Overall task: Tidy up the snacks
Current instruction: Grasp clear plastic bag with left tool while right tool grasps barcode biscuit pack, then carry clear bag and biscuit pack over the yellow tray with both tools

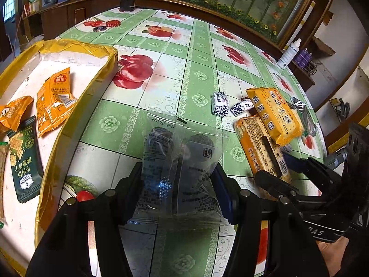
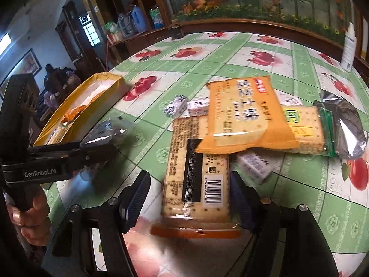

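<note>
Clear plastic wrapping two dark round snacks fills the jaws of the left gripper (image 1: 178,184), whose pads press on both sides of this transparent packet (image 1: 180,161) and hold it above the tablecloth (image 1: 161,87), a green-and-white checked sheet printed with red fruit. To that gripper's left lies a shallow yellow-edged box (image 1: 76,46) with a white floor, already holding two orange snack packets (image 1: 54,99) and a dark green cracker packet (image 1: 24,157). The right gripper (image 2: 189,196) stands about half open around the near end of a long cracker pack (image 2: 196,177) with a barcode and a black stripe; its left pad is clear of the wrapper, while its right pad lies against or just beside the pack's edge, and a firm grip cannot be told. That pack lies on the table, its far end under an orange cheese-flavour biscuit packet (image 2: 242,117). Beyond and to the right lie a green-labelled cracker packet (image 2: 306,127) and a silvery foil packet (image 2: 346,124), with small black-and-white wrapped sweets (image 2: 176,107) to the left of the pile. A white spray bottle (image 2: 349,48) stands at the table's far right edge, well apart from the snacks. The person's hand (image 2: 32,217) grips the left gripper's handle in the right wrist view.
</note>
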Available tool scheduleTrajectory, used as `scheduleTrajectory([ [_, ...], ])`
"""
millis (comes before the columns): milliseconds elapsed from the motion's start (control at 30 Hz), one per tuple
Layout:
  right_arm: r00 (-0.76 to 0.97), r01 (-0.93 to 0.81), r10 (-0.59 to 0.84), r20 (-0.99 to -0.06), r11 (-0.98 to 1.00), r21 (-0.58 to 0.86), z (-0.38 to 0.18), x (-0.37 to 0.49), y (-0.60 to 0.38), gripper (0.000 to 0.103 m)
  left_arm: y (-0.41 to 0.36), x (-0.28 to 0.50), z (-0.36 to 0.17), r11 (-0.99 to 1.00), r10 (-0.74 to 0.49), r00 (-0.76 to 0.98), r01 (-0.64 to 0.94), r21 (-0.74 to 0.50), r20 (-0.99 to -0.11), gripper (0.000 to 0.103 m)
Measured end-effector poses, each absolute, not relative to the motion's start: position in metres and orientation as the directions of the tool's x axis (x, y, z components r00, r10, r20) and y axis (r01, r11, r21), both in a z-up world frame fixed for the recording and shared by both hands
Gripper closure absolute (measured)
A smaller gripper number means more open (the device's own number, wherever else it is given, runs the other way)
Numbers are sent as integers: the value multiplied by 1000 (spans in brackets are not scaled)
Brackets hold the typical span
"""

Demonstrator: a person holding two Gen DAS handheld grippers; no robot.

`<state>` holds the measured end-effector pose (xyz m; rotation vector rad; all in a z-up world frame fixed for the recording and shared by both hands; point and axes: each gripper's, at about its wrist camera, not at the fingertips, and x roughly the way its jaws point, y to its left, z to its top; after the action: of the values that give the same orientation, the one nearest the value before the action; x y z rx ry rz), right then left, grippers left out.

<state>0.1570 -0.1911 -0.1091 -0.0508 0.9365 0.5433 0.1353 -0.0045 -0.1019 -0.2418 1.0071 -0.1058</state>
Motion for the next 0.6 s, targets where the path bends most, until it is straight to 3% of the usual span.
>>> scheduleTrajectory([
  [67,488,-461,383,-784,876,141,-111,160,-183,34,-6,135,-102,970,-195,536,-19,-243,-822,46],
  [133,503,-454,349,-790,885,102,-111,161,-179,46,-4,134,-102,968,-204,537,-13,-250,-818,46],
  [267,494,-455,397,-773,876,160,-109,151,-186,48,0,126,-100,966,-216,550,1,-258,-807,52],
  [600,549,-453,458,-700,866,211,-81,103,-200,49,-4,86,-84,988,-116,605,-8,-152,-788,52],
])
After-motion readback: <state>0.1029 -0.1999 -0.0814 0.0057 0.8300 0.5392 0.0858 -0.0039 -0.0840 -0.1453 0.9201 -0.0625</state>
